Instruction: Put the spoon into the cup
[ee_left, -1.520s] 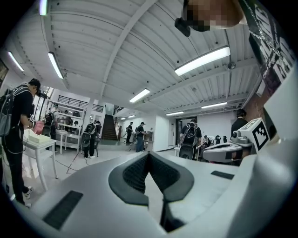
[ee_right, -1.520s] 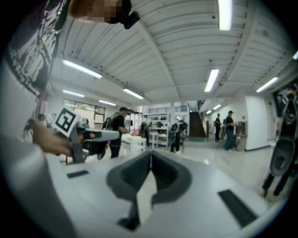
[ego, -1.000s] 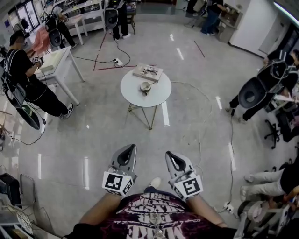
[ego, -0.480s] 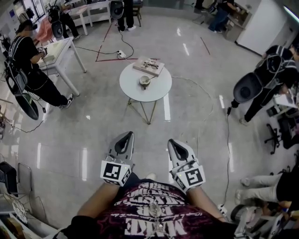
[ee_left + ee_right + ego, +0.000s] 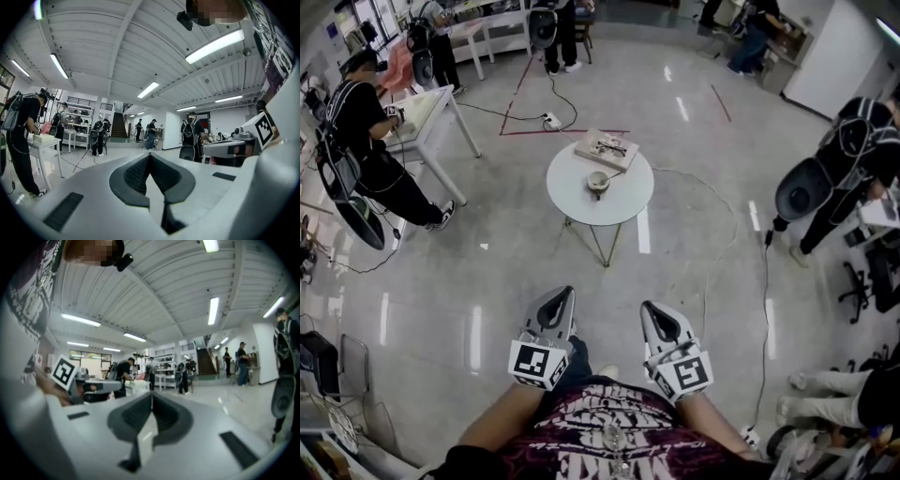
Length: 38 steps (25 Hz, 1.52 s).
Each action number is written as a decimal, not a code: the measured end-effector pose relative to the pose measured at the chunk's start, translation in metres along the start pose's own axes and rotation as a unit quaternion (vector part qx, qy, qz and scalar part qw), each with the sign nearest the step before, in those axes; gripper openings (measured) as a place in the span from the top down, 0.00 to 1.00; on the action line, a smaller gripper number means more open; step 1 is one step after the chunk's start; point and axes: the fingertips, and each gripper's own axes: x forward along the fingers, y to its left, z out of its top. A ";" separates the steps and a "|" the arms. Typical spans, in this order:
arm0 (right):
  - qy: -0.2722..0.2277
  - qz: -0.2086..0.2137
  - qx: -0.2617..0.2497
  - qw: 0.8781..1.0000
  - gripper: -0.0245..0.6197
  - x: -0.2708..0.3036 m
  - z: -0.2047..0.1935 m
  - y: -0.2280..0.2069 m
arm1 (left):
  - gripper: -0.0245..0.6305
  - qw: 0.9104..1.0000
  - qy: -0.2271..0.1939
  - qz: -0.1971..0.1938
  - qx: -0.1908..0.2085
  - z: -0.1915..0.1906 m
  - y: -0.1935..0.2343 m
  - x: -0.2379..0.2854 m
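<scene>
Both hand-held grippers are held low, close to the person's body, well apart from the round white surface (image 5: 623, 202) seen ahead on the floor (image 5: 487, 272). The left hand-held gripper (image 5: 557, 296) is clenched, its jaws met at the tip with nothing between them. The right hand-held gripper (image 5: 655, 309) is likewise clenched and empty. A cup (image 5: 598, 180) is noted near the middle of the surface. A flat board (image 5: 602, 148) is seen at the far edge, just beyond the cup, with small items on it. The spoon is too small to be told apart among them.
</scene>
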 end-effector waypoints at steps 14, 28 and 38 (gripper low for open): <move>0.000 -0.032 -0.014 0.999 0.91 0.100 0.020 -0.041 | 0.93 0.999 -0.004 -0.051 0.001 0.010 0.063 0.101; 0.005 -0.060 -0.030 0.998 0.91 0.177 0.043 -0.050 | 0.93 0.997 -0.006 -0.071 -0.007 0.028 0.136 0.148; 0.002 -0.095 -0.054 0.994 0.91 0.199 0.051 -0.045 | 0.93 0.996 -0.022 -0.087 -0.024 0.034 0.176 0.171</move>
